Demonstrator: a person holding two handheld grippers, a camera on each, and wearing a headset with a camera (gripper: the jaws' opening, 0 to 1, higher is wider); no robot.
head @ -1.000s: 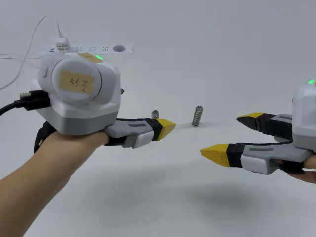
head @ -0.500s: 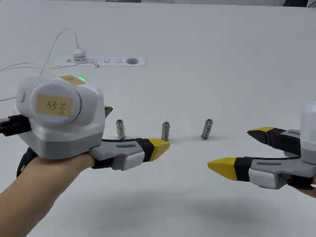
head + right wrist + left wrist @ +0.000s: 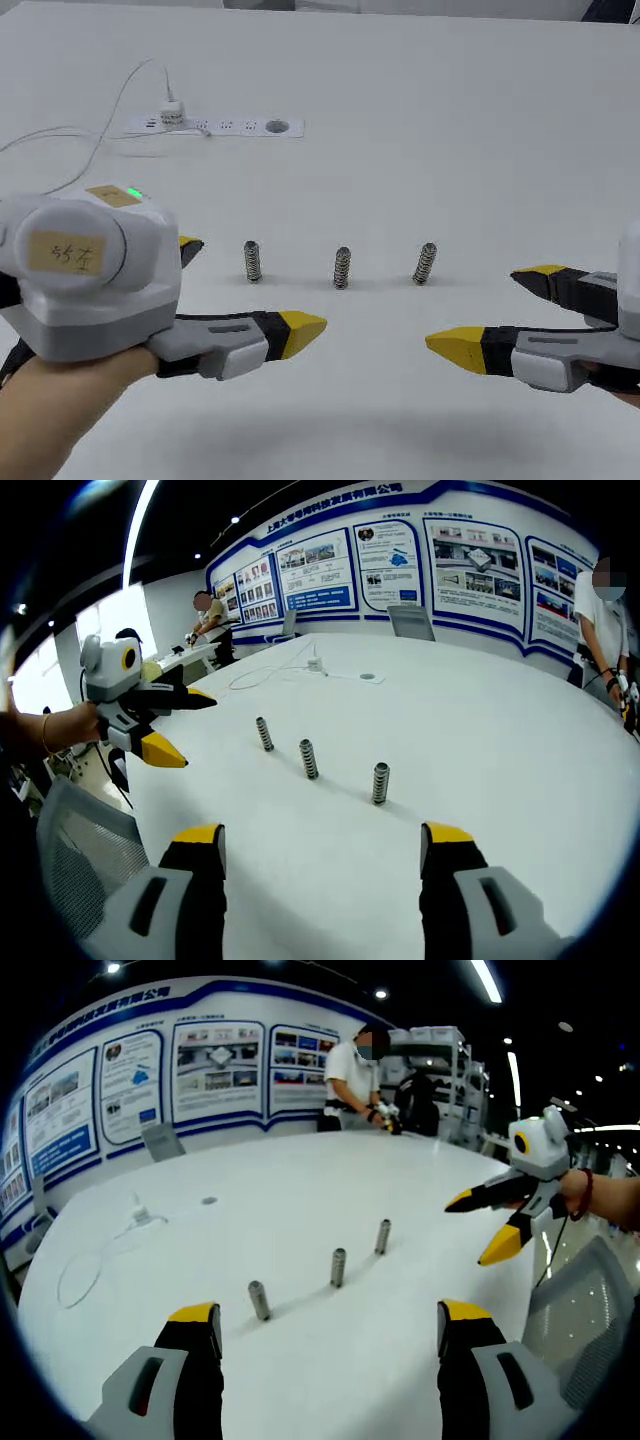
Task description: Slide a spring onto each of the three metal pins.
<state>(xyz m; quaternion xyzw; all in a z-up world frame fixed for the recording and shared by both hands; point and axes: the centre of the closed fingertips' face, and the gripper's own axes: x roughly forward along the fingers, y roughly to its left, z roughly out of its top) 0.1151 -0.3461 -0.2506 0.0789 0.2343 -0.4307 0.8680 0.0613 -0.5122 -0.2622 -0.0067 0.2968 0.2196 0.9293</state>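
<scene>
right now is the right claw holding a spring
No, the right claw stands wide open with nothing held in it.

Head view: high, facing forward-down over table (image 3: 450,150).
Left gripper view: low, near surface, facing across.
Right gripper view: low, facing opposite way.
Shared: spring row (image 3: 342,268), mid-frame.

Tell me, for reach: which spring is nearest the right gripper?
The right-end spring in the head view; the middle spring and left spring stand farther off.
</scene>
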